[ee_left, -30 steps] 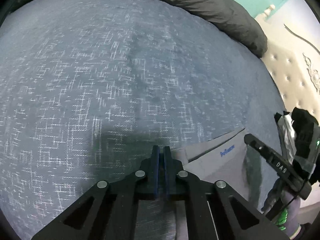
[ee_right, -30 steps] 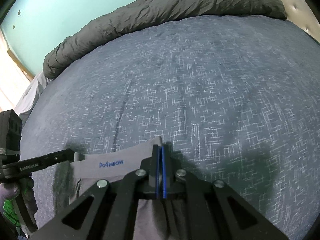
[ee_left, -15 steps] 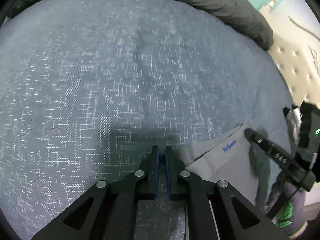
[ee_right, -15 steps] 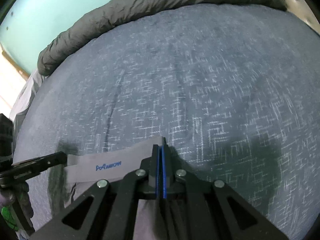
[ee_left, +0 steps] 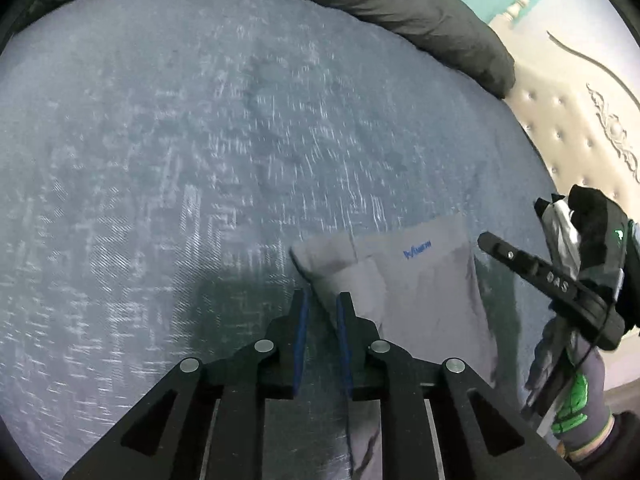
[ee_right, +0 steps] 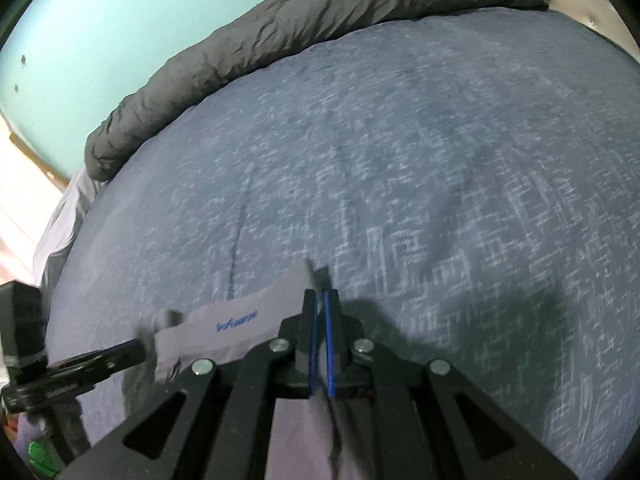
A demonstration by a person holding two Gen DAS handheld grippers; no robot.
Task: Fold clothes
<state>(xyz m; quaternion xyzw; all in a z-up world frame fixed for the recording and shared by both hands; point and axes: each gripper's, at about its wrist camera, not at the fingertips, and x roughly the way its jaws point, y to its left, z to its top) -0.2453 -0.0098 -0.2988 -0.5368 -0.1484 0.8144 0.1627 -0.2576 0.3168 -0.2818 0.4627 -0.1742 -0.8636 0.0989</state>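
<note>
Grey garment lying on the bed, near edge of the blue-grey bedspread, blue lettering on the band visible in both views. Left corner of the band flopped loose just ahead of and beside the left claw; right corner drawn up into the right claw

Left claw: blue pads parted by a narrow gap, jaws just been spreading; bedspread visible in the gap, no cloth pinched, garment edge passing close by the right-hand finger. Released, by the look of it

Right claw: pads pressed together on a fold of the grey garment, cloth running out above the tips and down behind them. Seen from the left wrist view as a black finger at the garment's right edge, carried by a gloved hand with green markings

Left claw also seen from the right wrist view at lower left, tip just beside the garment's left end

Dark grey quilt rolled along the far side of the bed, well apart from the garment. Pale tufted headboard at the right, teal wall behind. Both views blurred
</note>
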